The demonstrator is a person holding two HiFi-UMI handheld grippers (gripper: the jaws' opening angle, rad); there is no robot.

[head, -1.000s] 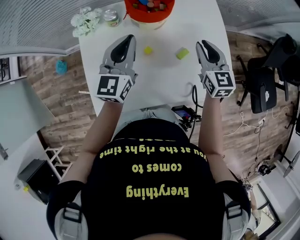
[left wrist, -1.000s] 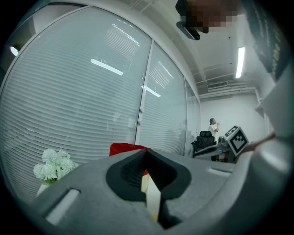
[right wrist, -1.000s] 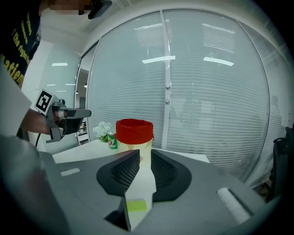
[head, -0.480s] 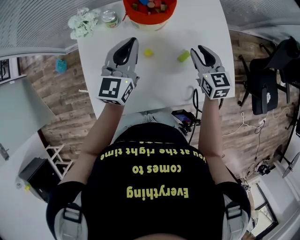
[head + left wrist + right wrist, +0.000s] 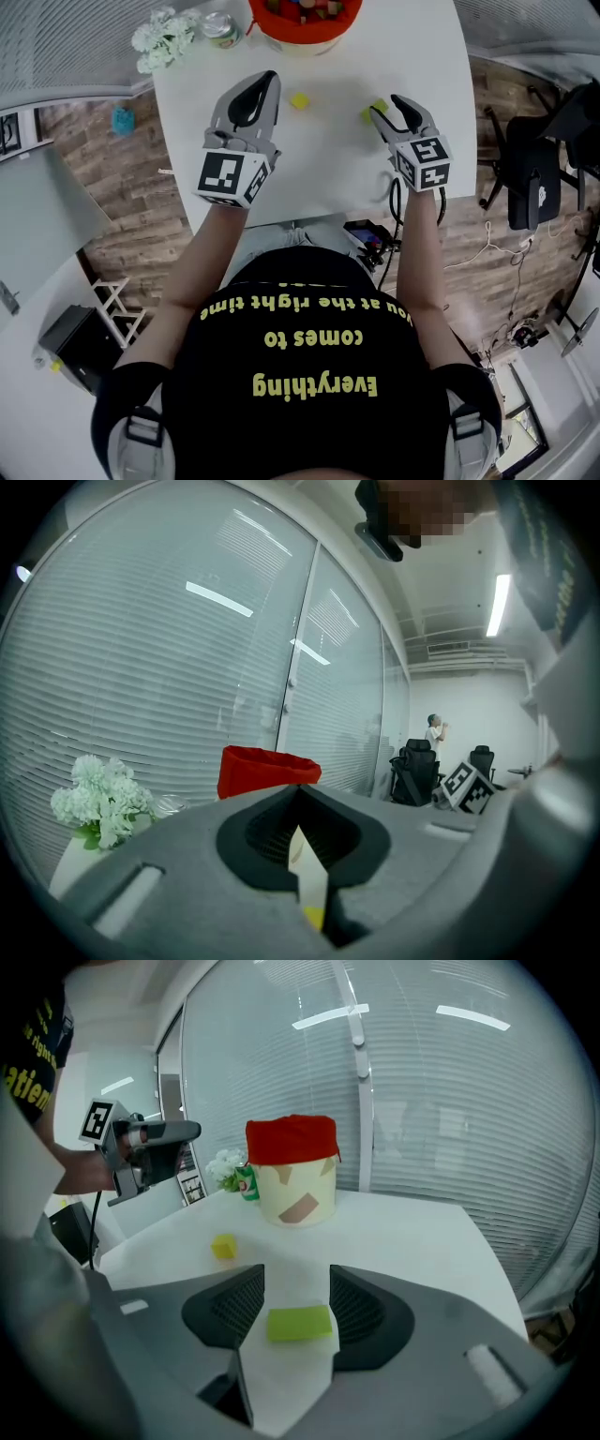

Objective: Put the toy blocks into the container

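The red-lined container point(image 5: 305, 21) with several blocks inside stands at the far edge of the white table point(image 5: 319, 169). A small yellow block point(image 5: 299, 99) lies in front of it. My right gripper point(image 5: 386, 106) is open and low over the table. Its jaws have just been opening. A flat green block point(image 5: 299, 1324) lies between them, and the pads stand clear of it on both sides. My left gripper point(image 5: 265, 82) is shut and empty, hovering left of the yellow block point(image 5: 223, 1248). The container point(image 5: 292, 1180) rises beyond both blocks.
White flowers point(image 5: 164, 39) and a small can point(image 5: 222, 30) sit at the table's far left corner. A cable point(image 5: 384, 186) loops off the near edge. A black office chair point(image 5: 530, 178) stands on the wood floor to the right.
My right gripper has dropped toward the table and tipped downward, its jaws spreading around the green block. My left gripper has hardly moved.
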